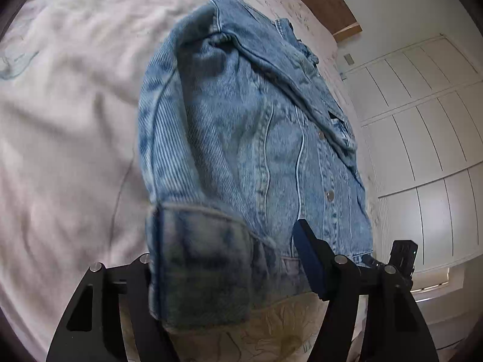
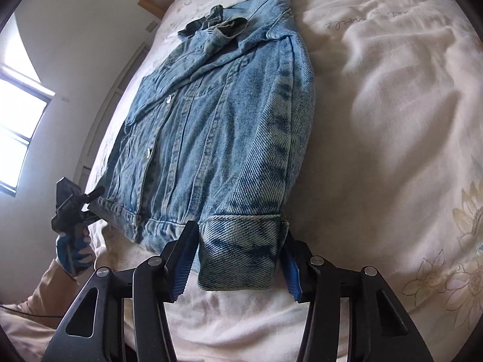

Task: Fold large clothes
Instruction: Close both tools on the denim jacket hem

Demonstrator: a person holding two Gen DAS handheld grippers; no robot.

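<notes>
A blue denim jacket (image 1: 241, 126) lies front up on the bed, sleeves folded over its body; it also shows in the right wrist view (image 2: 217, 114). My left gripper (image 1: 229, 271) is open, its jaws either side of a sleeve cuff (image 1: 199, 265) at the jacket's hem; the left finger is hidden behind the cuff. My right gripper (image 2: 238, 259) is open, its blue-padded fingers (image 2: 181, 265) straddling the other sleeve cuff (image 2: 241, 250). The left gripper (image 2: 72, 208), in a gloved hand, shows at the hem's far corner in the right wrist view.
The bed is covered by a cream quilt (image 2: 392, 120) with sunflower prints (image 2: 452, 265). White wardrobe doors (image 1: 422, 138) stand beside the bed. A window (image 2: 18, 126) and a wooden headboard (image 1: 326, 0) lie beyond it.
</notes>
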